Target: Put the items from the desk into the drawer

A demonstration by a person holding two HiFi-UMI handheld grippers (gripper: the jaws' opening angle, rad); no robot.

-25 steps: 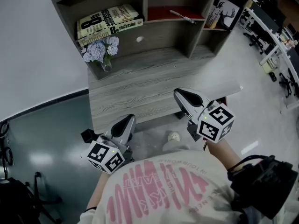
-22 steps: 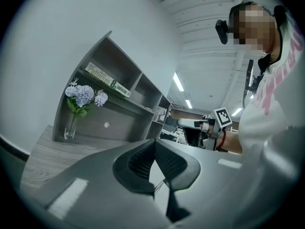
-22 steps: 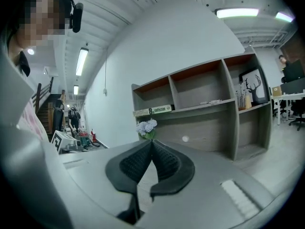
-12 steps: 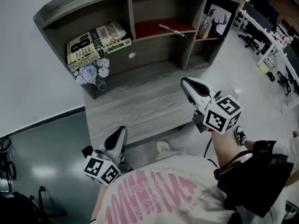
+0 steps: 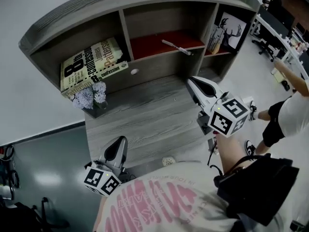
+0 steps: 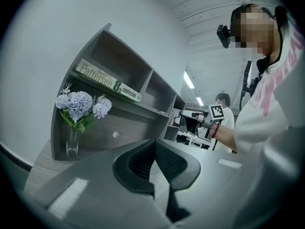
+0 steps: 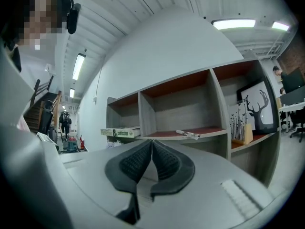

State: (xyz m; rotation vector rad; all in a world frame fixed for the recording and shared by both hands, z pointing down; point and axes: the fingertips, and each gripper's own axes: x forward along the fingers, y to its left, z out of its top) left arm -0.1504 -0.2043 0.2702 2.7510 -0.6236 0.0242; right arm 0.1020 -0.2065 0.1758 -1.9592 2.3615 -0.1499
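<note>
A thick book (image 5: 91, 64) lies flat in the left shelf compartment, and a pen (image 5: 176, 47) rests on the red-lined middle shelf. Below the book is a shut drawer front with a round knob (image 5: 134, 72). My right gripper (image 5: 191, 81) hovers over the desk's right part, shut and empty, pointing at the shelves; its own view shows the pen (image 7: 187, 134) and book (image 7: 120, 132) ahead. My left gripper (image 5: 120, 141) is at the desk's front edge, shut with nothing in it. The left gripper view shows the knob (image 6: 115, 134) and the book (image 6: 107, 82).
A glass vase of pale blue flowers (image 5: 89, 96) stands on the grey desk (image 5: 145, 120) at the left, below the book. A deer picture (image 5: 231, 25) leans in the right compartment. Another person (image 5: 289, 115) stands on the floor at the right.
The right gripper has risen and moved toward the shelves, while the left gripper has dropped back to the desk's front edge. Another person has come into view at the right.
</note>
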